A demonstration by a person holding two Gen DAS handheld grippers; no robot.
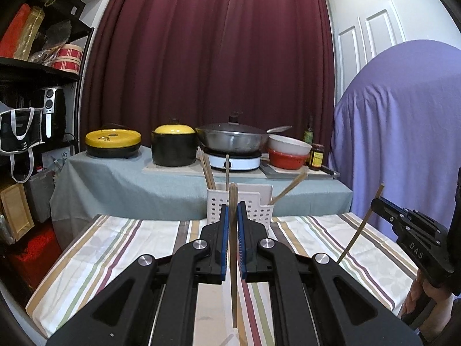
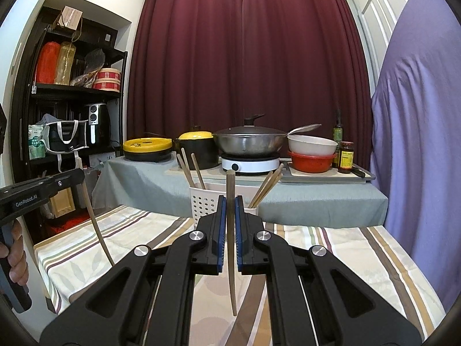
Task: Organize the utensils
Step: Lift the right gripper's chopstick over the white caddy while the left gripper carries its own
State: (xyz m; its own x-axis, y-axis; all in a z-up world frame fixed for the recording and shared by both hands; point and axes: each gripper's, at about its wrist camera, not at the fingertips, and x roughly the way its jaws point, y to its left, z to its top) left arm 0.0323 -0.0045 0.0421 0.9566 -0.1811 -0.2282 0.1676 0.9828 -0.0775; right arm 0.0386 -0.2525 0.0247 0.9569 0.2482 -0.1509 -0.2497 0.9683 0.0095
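My left gripper [image 1: 233, 212] is shut on a wooden chopstick [image 1: 232, 274], held upright above the striped tablecloth. My right gripper [image 2: 230, 206] is shut on another wooden chopstick [image 2: 230, 259], also near upright. A white perforated utensil holder [image 1: 259, 207] stands at the far edge of the table, just beyond both grippers, with several chopsticks [image 1: 208, 173] leaning in its compartments; it also shows in the right wrist view [image 2: 203, 201]. The right gripper and its chopstick [image 1: 360, 227] show at the right of the left wrist view. The left gripper [image 2: 43, 190] shows at the left of the right wrist view.
The table wears a striped cloth [image 2: 360, 259]. Behind it a grey-covered counter [image 1: 173, 184] carries a yellow-lidded pan, a black pot [image 1: 173, 147], a wok on a white cooker [image 2: 247, 141], stacked bowls and sauce bottles. Dark shelves stand at left, a purple-draped object [image 1: 403, 132] at right.
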